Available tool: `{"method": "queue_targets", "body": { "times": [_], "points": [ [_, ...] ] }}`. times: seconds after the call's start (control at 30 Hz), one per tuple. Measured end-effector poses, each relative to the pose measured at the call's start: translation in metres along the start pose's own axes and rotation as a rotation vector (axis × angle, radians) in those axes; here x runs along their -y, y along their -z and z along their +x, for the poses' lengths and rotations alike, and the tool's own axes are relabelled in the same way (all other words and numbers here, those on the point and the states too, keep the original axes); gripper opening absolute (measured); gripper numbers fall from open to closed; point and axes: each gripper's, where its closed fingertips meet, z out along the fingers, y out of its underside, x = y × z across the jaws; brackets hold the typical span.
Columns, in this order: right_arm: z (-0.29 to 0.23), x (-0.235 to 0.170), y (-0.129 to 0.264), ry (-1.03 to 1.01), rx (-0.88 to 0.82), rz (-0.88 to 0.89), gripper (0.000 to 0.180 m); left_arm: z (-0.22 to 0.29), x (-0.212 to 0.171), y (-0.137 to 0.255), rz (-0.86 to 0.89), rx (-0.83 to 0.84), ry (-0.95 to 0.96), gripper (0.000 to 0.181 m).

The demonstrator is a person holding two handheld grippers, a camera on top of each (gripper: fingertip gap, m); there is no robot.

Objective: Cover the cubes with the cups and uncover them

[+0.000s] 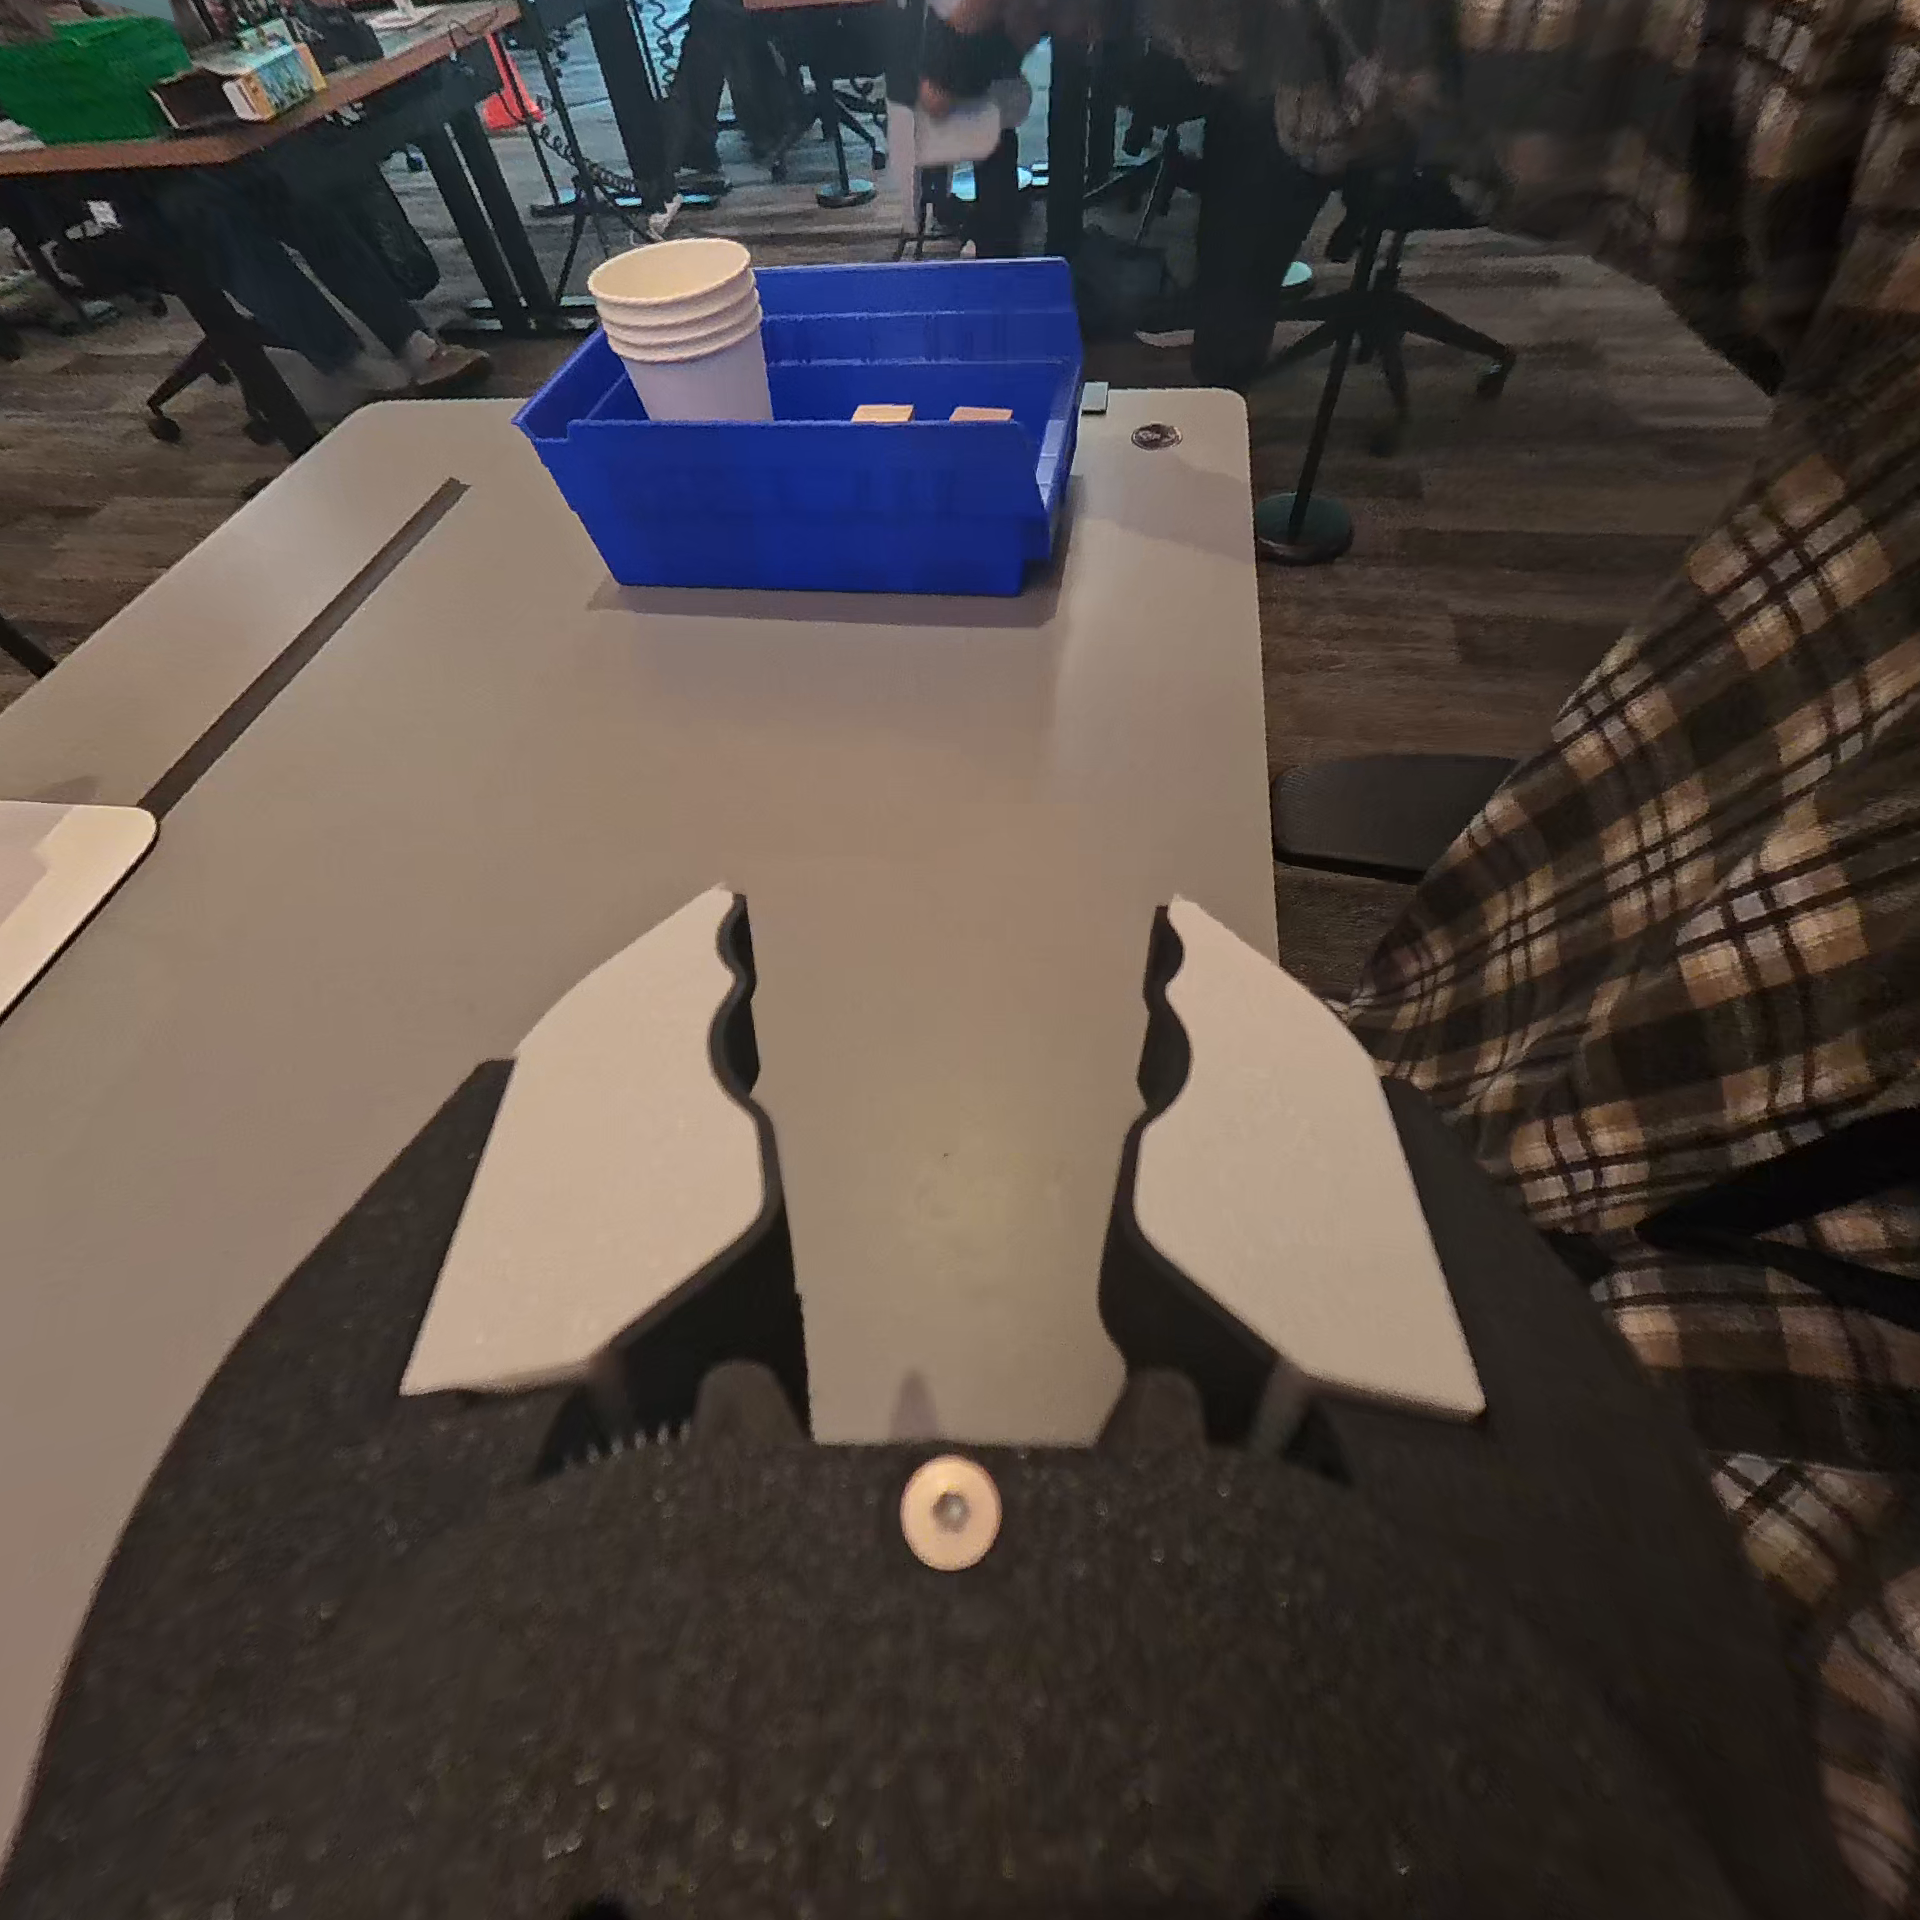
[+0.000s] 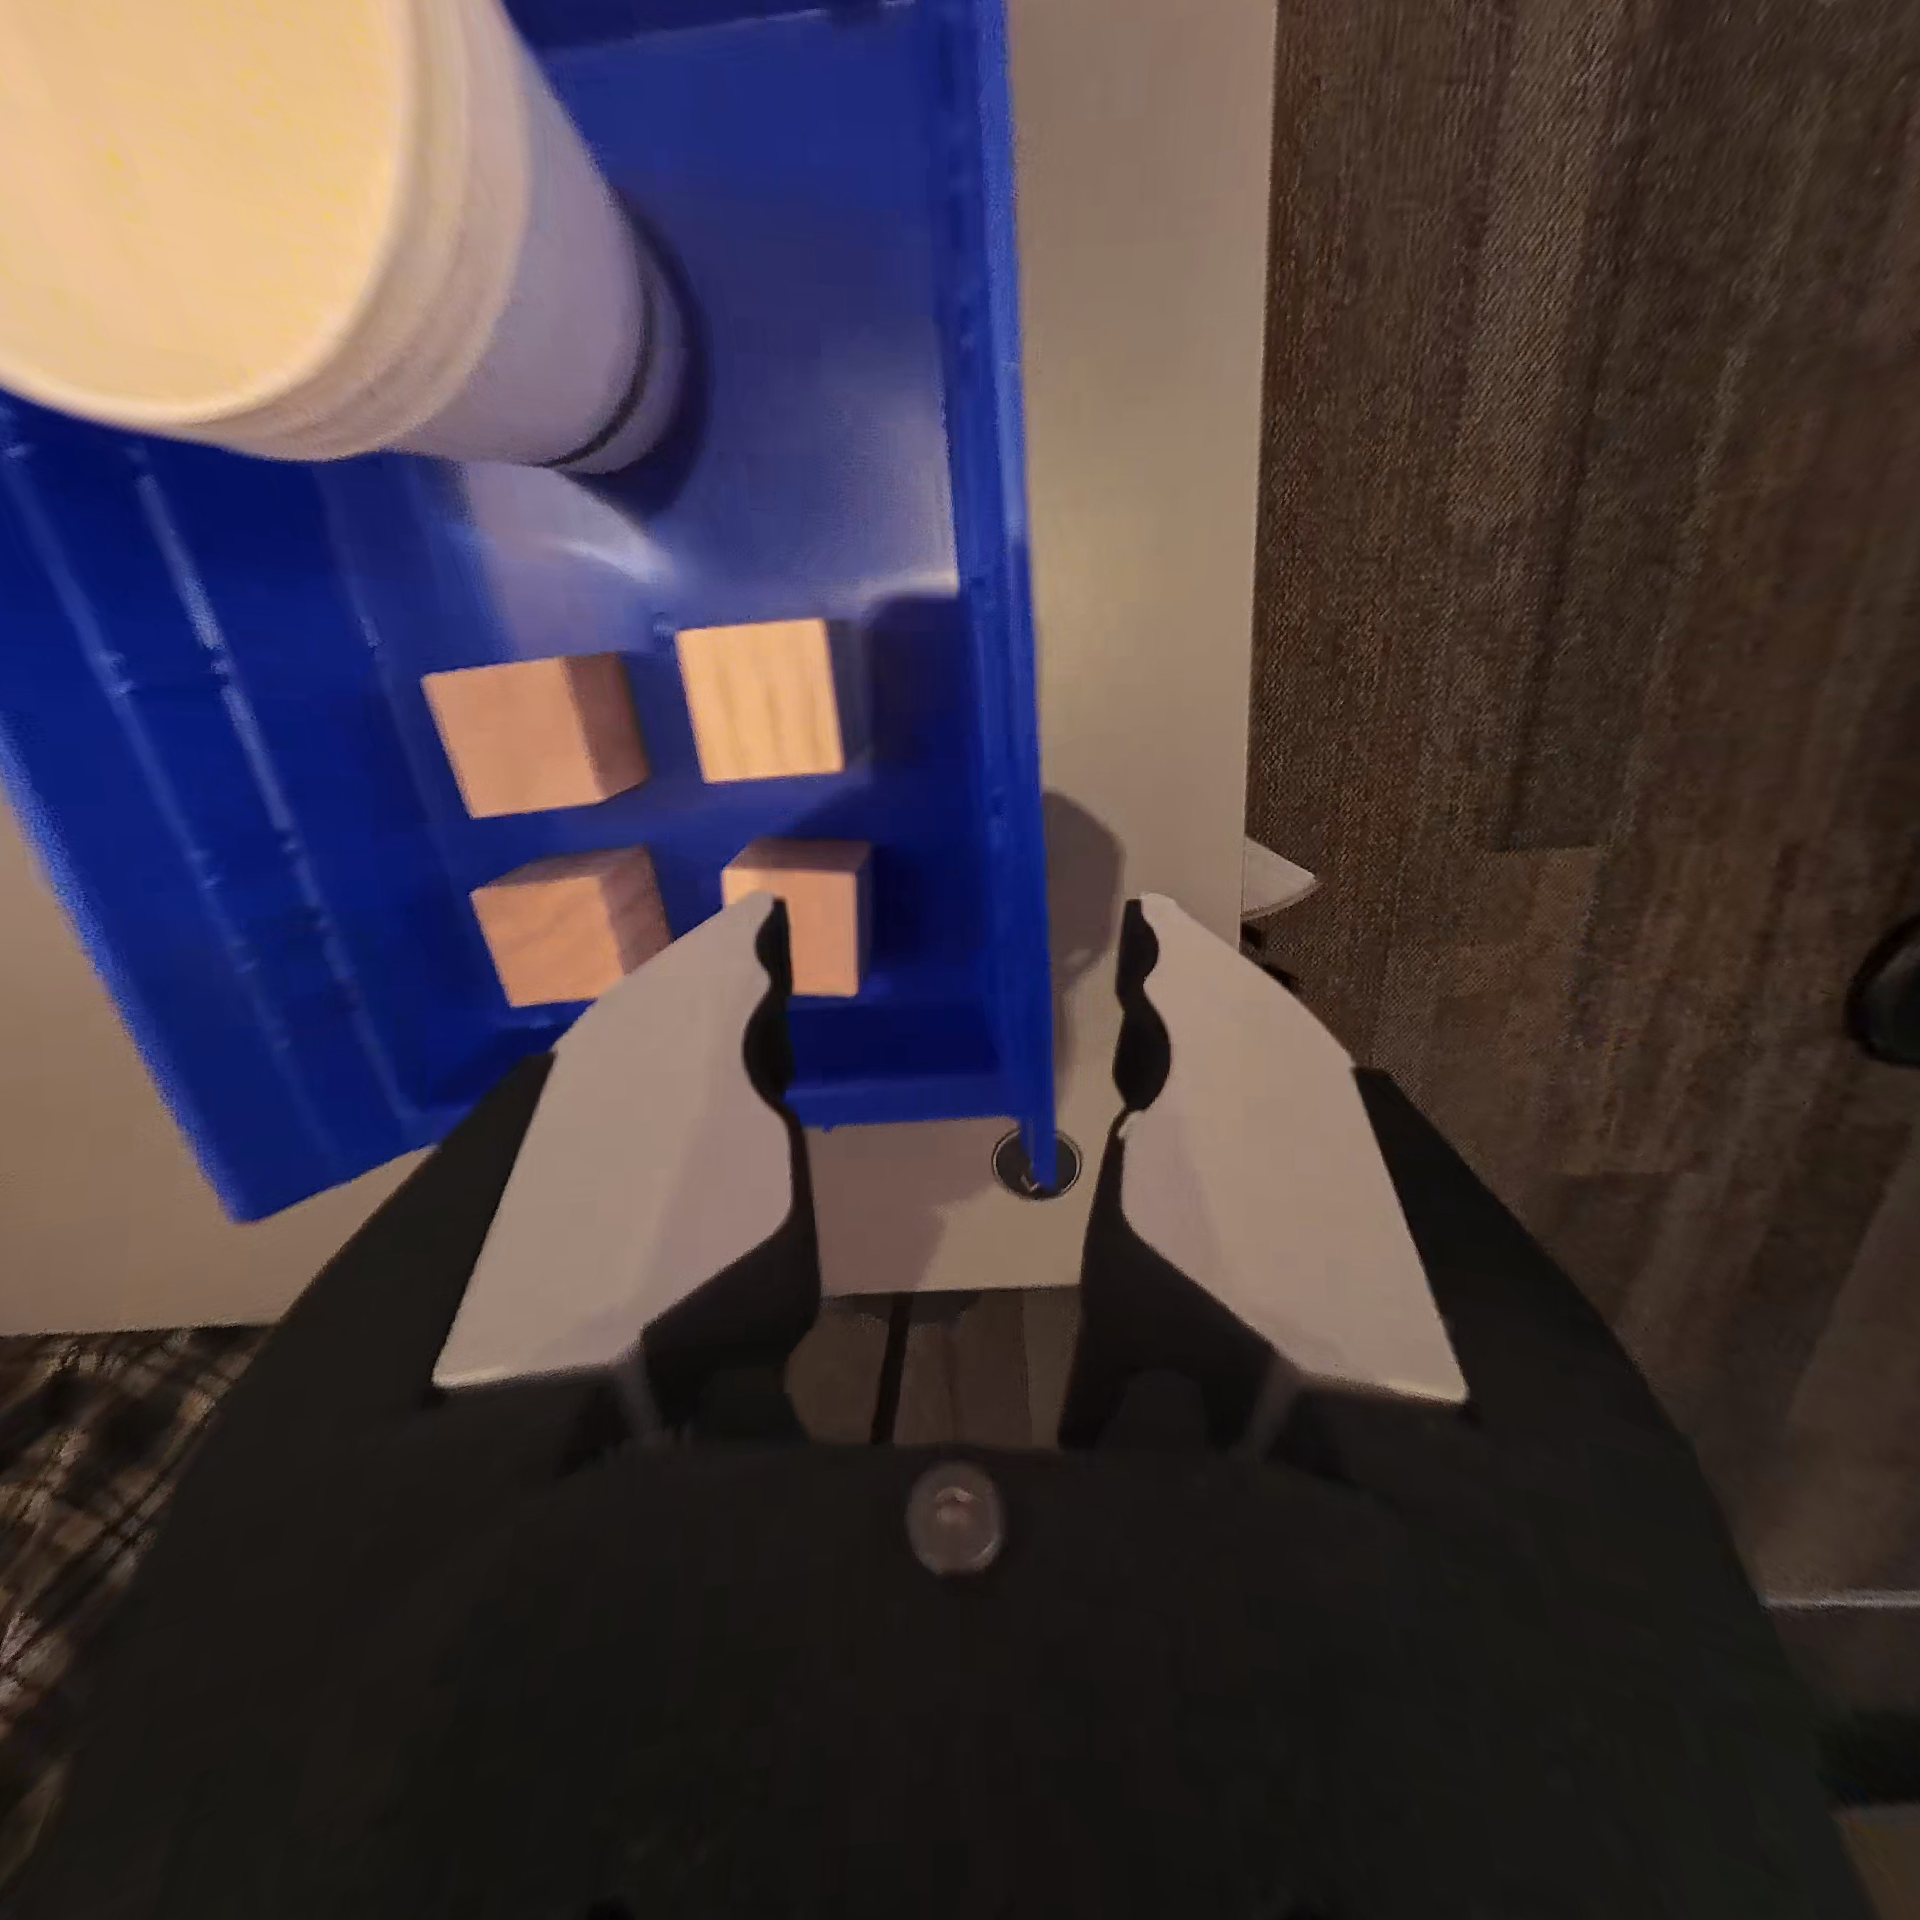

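**Nothing picked up yet, both tools wide open**

Broadly, the grey counter [image 1: 644, 790] carries a blue bin [image 1: 821, 488] set well ahead of the left tool [image 1: 948, 914], near the counter's far edge. Inside the bin stands a stack of white paper cups [image 1: 691, 332], upright at one end, and four wooden cubes [image 2: 530, 732] sit on the bin floor in a two-by-two block, near each other but apart. No cube is covered; my judgement is that the task is at its very start, with the first job being to lift something out of the bin.

To do that well, the right tool [image 2: 951, 914] should probably shift fully inside the bin wall before closing: as it hangs now, one finger overlaps the nearest cube [image 2: 816, 914] in view while the other lies outside the bin's side wall, so closing here would risk straddling the wall. Peeling one cup off the nested stack may need the left tool to steady the rest.

Both tools are released, jaws spread wide, holding nothing. The left one hovers over bare counter.
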Motion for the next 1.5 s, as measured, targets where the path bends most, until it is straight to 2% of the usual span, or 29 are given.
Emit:
{"method": "queue_targets", "body": {
  "times": [0.13, 0.27, 0.3, 0.33, 0.37, 0.4, 0.67, 0.97, 1.5],
  "points": [
    [0.009, -0.002, -0.038, -0.024, 0.045, -0.078, 0.059, 0.006, -0.006, 0.006, -0.003, 0.009, 0.033, 0.071],
    [0.012, 0.000, -0.053, -0.027, 0.061, -0.097, 0.050, 0.006, -0.014, 0.011, -0.015, 0.025, 0.077, 0.071],
    [0.012, -0.001, -0.056, -0.026, 0.064, -0.106, 0.045, 0.005, -0.016, 0.012, -0.022, 0.030, 0.086, 0.071],
    [0.009, -0.002, -0.059, -0.024, 0.079, -0.118, 0.032, 0.004, -0.018, 0.012, -0.026, 0.037, 0.094, 0.071],
    [0.005, -0.003, -0.062, -0.022, 0.108, -0.133, 0.012, 0.004, -0.020, 0.012, -0.029, 0.042, 0.103, 0.071],
    [0.008, -0.003, -0.063, -0.021, 0.080, -0.133, 0.007, 0.003, -0.022, 0.013, -0.030, 0.048, 0.114, 0.071],
    [-0.026, -0.001, -0.065, 0.036, 0.103, -0.103, 0.005, 0.000, -0.034, 0.042, -0.002, 0.136, 0.203, 0.070],
    [-0.121, 0.016, -0.072, 0.145, 0.151, -0.045, 0.006, 0.022, -0.039, 0.075, 0.001, 0.201, 0.193, 0.069],
    [-0.351, 0.039, -0.086, 0.262, 0.192, -0.015, 0.005, 0.037, -0.050, 0.134, 0.000, 0.319, 0.236, 0.069]
  ]
}}
